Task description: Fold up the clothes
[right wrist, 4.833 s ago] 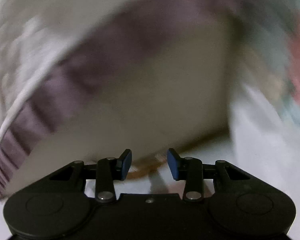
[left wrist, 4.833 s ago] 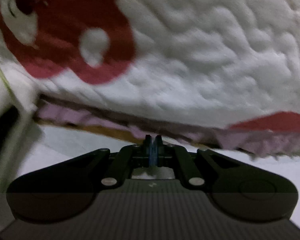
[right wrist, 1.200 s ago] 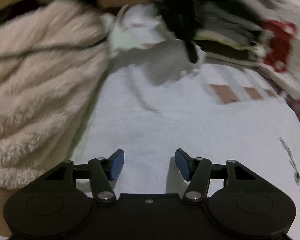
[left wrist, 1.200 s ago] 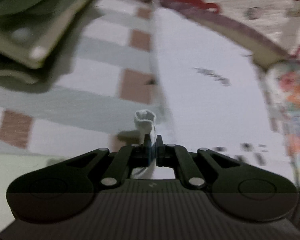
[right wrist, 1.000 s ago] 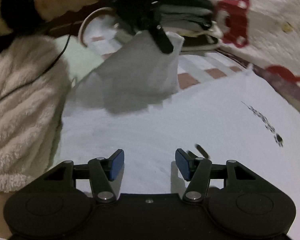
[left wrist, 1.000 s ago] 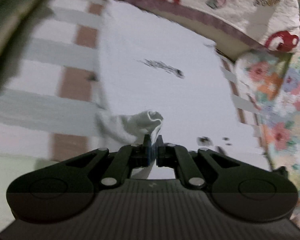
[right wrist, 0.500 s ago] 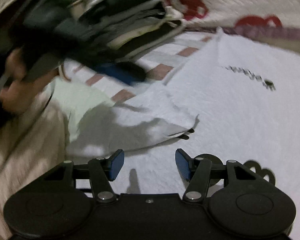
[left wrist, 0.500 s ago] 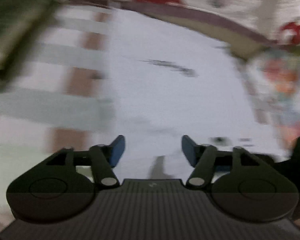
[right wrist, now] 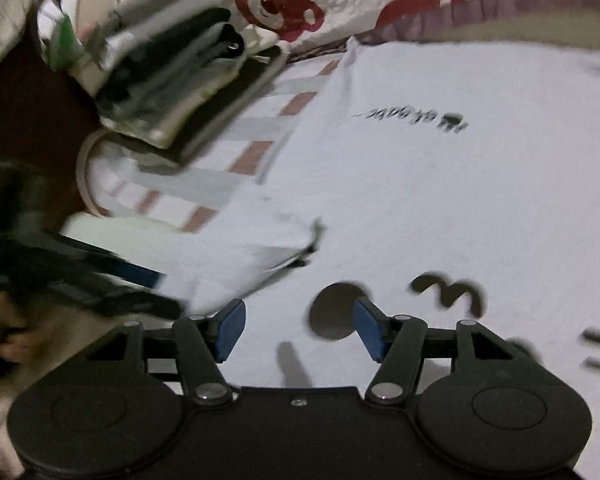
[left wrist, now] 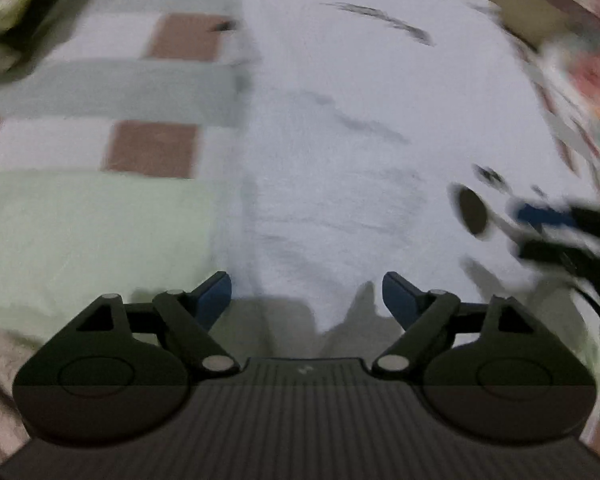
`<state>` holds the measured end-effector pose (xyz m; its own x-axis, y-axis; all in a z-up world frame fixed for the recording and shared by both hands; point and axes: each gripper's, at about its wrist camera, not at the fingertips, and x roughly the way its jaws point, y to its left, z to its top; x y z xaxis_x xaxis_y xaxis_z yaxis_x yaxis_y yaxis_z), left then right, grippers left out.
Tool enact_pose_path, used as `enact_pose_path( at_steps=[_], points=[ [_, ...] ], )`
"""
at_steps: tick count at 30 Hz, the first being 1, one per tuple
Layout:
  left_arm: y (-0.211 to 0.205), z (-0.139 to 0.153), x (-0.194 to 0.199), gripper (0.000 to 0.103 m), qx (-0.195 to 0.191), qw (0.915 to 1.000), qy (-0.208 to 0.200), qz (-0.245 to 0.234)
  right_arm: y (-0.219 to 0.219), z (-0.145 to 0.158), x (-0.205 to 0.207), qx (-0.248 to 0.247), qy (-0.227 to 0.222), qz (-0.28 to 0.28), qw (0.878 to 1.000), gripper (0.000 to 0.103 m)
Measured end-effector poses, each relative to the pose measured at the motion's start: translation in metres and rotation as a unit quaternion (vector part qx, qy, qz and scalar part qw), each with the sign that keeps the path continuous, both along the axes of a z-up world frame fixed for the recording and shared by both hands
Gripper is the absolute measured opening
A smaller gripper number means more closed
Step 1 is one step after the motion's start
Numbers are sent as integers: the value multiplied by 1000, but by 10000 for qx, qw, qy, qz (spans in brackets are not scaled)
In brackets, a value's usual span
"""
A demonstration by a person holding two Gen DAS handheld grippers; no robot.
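Note:
A white T-shirt [right wrist: 460, 200] with black print lies spread flat on the bed; it also shows in the left wrist view [left wrist: 340, 140]. Its sleeve [right wrist: 256, 256] is folded inward over the body at the left. My left gripper [left wrist: 306, 296] is open and empty, low over the shirt's near edge. It also appears blurred at the left of the right wrist view [right wrist: 132, 280]. My right gripper [right wrist: 298, 330] is open and empty just above the shirt's lower part; it shows blurred at the right of the left wrist view [left wrist: 560, 228].
A stack of folded dark and light clothes [right wrist: 168, 80] sits at the back left. A checked sheet [left wrist: 152, 92] and pale green cloth [left wrist: 92, 232] lie left of the shirt. A bear-print quilt [right wrist: 340, 0] is behind, floral fabric [left wrist: 592, 80] at the right.
My left gripper let go of the sleeve, which now lies folded on the shirt, and pulled back toward the near edge. My right gripper stayed open and shifted right over the shirt.

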<state>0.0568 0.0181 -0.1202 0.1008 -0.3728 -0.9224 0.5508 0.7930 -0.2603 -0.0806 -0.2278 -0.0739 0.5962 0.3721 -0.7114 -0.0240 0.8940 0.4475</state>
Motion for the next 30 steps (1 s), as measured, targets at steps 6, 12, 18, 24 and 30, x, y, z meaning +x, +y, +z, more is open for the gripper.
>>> enact_pose_path(
  at_steps=[6, 12, 18, 24, 30],
  points=[
    [9, 15, -9, 79, -653, 9977, -186, -32, -5, -3, -5, 19, -69, -74, 9999, 65],
    [-2, 8, -9, 77, -417, 9991, -17, -103, 4, -4, 6, 623, -258, -33, 9977, 66],
    [-9, 20, -24, 13, -917, 9924, 124, -809, 24, 6, 36, 411, -299, 284, 9983, 68],
    [-28, 23, -51, 13, -594, 9777, 63, -2015, 19, 1, 73, 563, 329, 627, 9959, 68],
    [-29, 28, -64, 16, -169, 9711, 66, -2380, 17, -20, 60, 960, 874, 316, 9910, 68]
  ],
)
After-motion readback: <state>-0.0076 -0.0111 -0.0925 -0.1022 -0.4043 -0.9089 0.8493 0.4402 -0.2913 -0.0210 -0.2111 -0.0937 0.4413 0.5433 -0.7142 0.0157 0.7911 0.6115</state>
